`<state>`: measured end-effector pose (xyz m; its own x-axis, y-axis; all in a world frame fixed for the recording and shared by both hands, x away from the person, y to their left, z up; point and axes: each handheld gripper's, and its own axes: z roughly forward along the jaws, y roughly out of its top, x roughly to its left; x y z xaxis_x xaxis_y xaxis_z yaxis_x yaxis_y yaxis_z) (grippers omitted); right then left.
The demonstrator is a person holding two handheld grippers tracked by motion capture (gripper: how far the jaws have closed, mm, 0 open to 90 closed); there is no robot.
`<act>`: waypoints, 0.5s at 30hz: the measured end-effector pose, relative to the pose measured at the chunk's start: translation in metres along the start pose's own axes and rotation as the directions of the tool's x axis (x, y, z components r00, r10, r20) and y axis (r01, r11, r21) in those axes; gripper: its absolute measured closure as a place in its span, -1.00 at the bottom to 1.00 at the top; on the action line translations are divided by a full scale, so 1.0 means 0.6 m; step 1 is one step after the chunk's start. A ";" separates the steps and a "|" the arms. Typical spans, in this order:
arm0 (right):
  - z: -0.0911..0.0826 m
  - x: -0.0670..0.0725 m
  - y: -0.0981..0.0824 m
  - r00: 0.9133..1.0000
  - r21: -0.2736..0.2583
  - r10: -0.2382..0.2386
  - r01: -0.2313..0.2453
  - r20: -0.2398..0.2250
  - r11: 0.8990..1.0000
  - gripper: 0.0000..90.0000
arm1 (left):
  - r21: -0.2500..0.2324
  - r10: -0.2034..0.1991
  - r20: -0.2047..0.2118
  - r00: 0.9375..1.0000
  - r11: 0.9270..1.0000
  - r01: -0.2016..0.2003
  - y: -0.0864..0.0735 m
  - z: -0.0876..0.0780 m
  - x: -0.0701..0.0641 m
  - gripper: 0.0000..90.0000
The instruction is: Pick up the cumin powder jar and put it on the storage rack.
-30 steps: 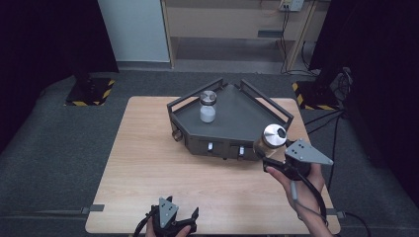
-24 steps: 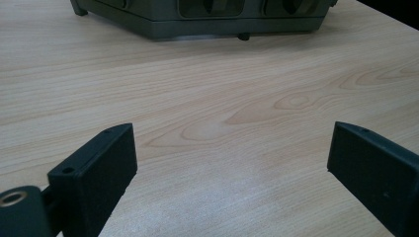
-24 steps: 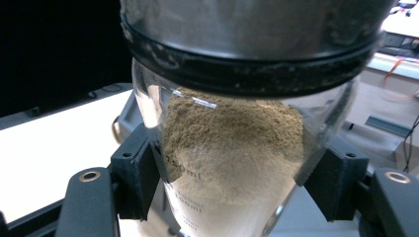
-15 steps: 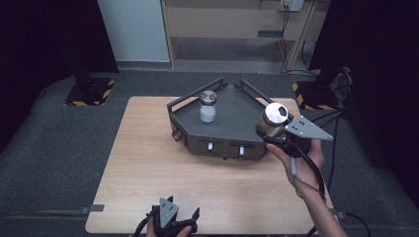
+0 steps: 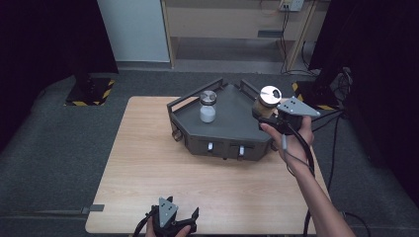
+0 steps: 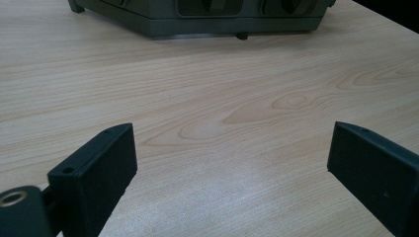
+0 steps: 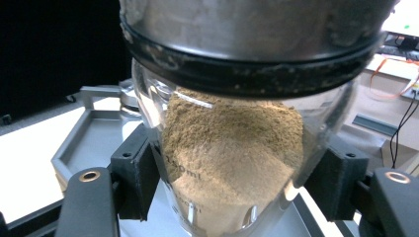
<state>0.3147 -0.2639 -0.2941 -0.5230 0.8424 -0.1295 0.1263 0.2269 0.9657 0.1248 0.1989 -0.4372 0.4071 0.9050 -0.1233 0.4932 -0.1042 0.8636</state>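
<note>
The right gripper (image 5: 269, 109) has its jaws clamped on a glass jar (image 7: 232, 148) of brown powder with a metal lid, held above the grey tray's (image 5: 237, 118) three o'clock corner, forearm stretched forward. On the tray at ten o'clock stands a jar of white powder (image 5: 207, 106). The left gripper (image 6: 232, 163) rests at the table's (image 5: 148, 163) six o'clock edge, jaws wide apart and empty.

A table (image 5: 148, 163) carries a tray (image 5: 232, 123) on its far half, toward one o'clock from the table's middle. In the tray, at its ten o'clock, stands a jar (image 5: 207, 106). At the tray's three o'clock edge the right gripper (image 5: 264, 111) holds a second jar (image 5: 268, 101) above the rim. The left gripper (image 5: 170, 219) sits at the table's six o'clock edge, well apart from the tray.
</note>
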 end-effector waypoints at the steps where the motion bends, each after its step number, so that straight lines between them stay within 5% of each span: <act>1: 0.004 -0.002 0.000 1.000 0.004 0.003 -0.003 0.004 1.000 -0.30 | 0.001 0.001 0.000 1.000 1.000 -0.001 0.000 0.000 0.000 -0.91; 15: 0.056 -0.023 -0.009 1.000 0.047 0.018 -0.019 0.023 0.999 -0.30 | 0.007 -0.006 0.002 1.000 1.000 0.006 -0.001 0.002 0.003 -0.91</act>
<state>0.3496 -0.2600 -0.3051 -0.5013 0.8573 -0.1169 0.1755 0.2330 0.9565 0.1263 0.2002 -0.4383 0.4061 0.9046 -0.1296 0.5012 -0.1018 0.8593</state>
